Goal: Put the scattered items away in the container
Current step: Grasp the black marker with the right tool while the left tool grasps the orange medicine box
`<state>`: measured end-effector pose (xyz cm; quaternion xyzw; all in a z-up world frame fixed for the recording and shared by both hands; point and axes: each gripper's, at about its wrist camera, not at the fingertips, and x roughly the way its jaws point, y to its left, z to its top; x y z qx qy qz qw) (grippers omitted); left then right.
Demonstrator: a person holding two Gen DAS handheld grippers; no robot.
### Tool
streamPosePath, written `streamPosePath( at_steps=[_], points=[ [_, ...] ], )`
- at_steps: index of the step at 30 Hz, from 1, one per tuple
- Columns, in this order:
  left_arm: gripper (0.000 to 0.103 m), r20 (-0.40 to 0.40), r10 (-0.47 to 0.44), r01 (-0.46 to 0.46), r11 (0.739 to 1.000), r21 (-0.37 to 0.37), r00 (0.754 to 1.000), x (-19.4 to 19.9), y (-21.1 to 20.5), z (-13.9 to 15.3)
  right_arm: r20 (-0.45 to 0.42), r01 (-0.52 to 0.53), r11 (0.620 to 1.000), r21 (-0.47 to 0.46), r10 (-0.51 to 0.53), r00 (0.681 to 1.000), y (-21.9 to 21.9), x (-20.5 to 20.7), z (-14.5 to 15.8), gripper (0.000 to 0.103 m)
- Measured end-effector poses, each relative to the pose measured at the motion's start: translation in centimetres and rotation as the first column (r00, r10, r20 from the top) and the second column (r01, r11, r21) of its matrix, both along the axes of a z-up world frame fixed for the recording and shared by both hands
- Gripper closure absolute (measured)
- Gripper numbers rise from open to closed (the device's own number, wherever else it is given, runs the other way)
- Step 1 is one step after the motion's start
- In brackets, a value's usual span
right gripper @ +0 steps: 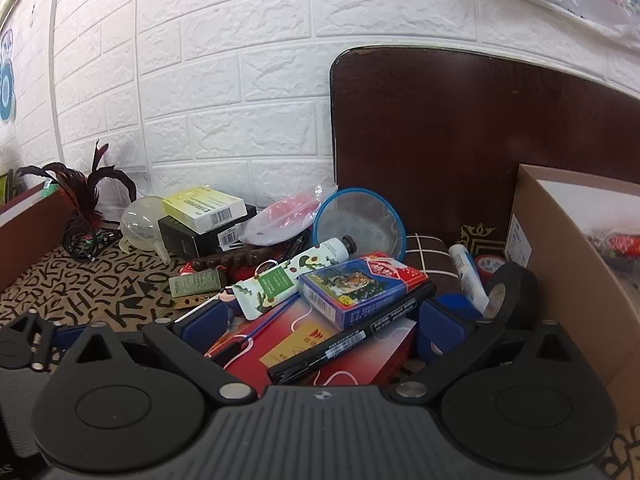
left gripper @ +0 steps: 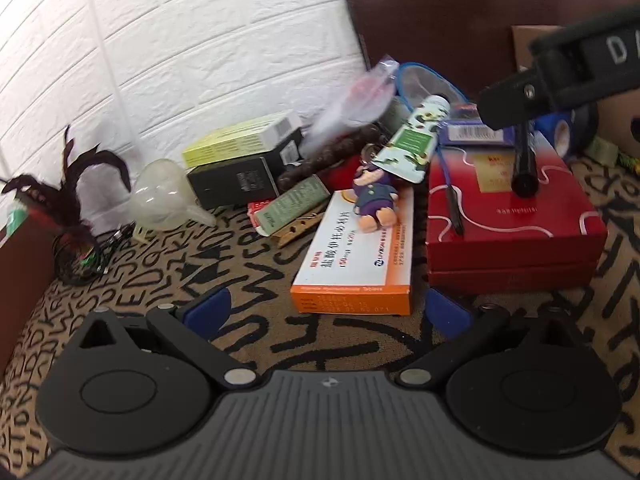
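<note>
My left gripper (left gripper: 326, 312) is open and empty, low over the patterned cloth, just in front of an orange and white medicine box (left gripper: 356, 256) with a small plush figure (left gripper: 374, 204) on it. My right gripper (right gripper: 324, 320) is open above a red box (right gripper: 320, 344); a black marker (right gripper: 352, 334) lies between its fingers, not held. The right gripper (left gripper: 520, 96) shows in the left wrist view over the red box (left gripper: 512, 216). A green patterned tube (right gripper: 292, 276) and a blue card pack (right gripper: 356, 288) lie on the pile. A cardboard container (right gripper: 568, 256) stands at right.
A clear funnel (left gripper: 164, 196), yellow and black boxes (left gripper: 240, 160), a feather piece (left gripper: 72, 192), and cables lie by the white brick wall. A dark brown board (right gripper: 460, 140) leans behind. A blue-rimmed strainer (right gripper: 360, 224), black tape roll (right gripper: 512, 288) and clothespin (left gripper: 296, 228) sit nearby.
</note>
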<state>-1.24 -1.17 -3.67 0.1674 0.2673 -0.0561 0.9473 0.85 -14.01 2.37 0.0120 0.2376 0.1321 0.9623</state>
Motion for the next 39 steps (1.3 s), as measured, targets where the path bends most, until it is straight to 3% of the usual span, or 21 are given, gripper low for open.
streamPosePath(
  at_steps=[5,8,9,10,26,27,28,29,30,33,35,39],
  points=[
    [0.000,0.001,-0.043,0.043,0.999,0.013,0.999,0.3,0.0,-0.2,-0.005,0.016,1.000,0.023,-0.016,1.000,-0.8,-0.4,-0.3,0.000],
    [0.015,-0.027,-0.042,0.041,0.999,-0.023,0.999,0.9,0.3,-0.1,-0.002,0.043,0.997,0.058,-0.043,0.999,-1.6,-0.5,-0.5,0.000],
    [0.027,-0.038,-0.044,0.042,0.998,-0.041,0.998,1.1,0.5,-0.1,-0.004,0.051,0.996,0.067,-0.050,0.999,-1.8,-0.5,-0.6,0.000],
    [0.030,-0.046,-0.045,0.043,0.997,-0.058,0.998,1.2,0.7,0.0,-0.007,0.055,0.996,0.073,-0.054,0.999,-1.9,-0.4,-0.6,0.000],
    [0.033,-0.008,-0.060,0.058,0.993,-0.100,0.998,1.3,1.4,1.1,-0.023,0.059,0.995,0.075,-0.057,0.998,-0.5,0.0,-1.4,0.000],
    [0.033,-0.010,-0.060,0.059,0.993,-0.100,0.998,1.4,1.5,1.1,-0.030,0.055,0.996,0.076,-0.053,0.998,-0.2,0.3,-1.4,0.002],
    [0.033,-0.012,-0.059,0.058,0.993,-0.101,0.998,1.4,1.5,1.1,-0.043,0.052,0.996,0.078,-0.049,0.998,0.1,0.7,-1.5,0.012],
    [0.033,-0.011,-0.060,0.058,0.993,-0.102,0.998,1.5,1.5,1.1,-0.058,0.050,0.995,0.082,-0.045,0.997,0.4,1.1,-1.5,0.029],
    [0.033,-0.012,-0.059,0.057,0.993,-0.103,0.998,1.5,1.5,1.1,-0.073,0.048,0.994,0.093,-0.041,0.997,0.6,1.5,-1.6,0.035],
    [0.033,-0.014,-0.053,0.051,0.993,-0.105,0.998,1.6,1.5,1.0,-0.098,0.071,0.993,0.099,-0.061,0.993,1.2,2.1,-1.9,0.033],
    [0.033,-0.014,-0.055,0.053,0.993,-0.110,0.998,1.6,1.5,1.0,-0.100,0.091,0.991,0.093,-0.081,0.992,1.4,2.2,-2.0,0.010],
    [0.033,-0.018,-0.056,0.054,0.991,-0.119,0.998,1.7,1.6,1.0,-0.108,0.121,0.989,0.087,-0.112,0.988,1.7,2.3,-2.2,0.016]
  ],
)
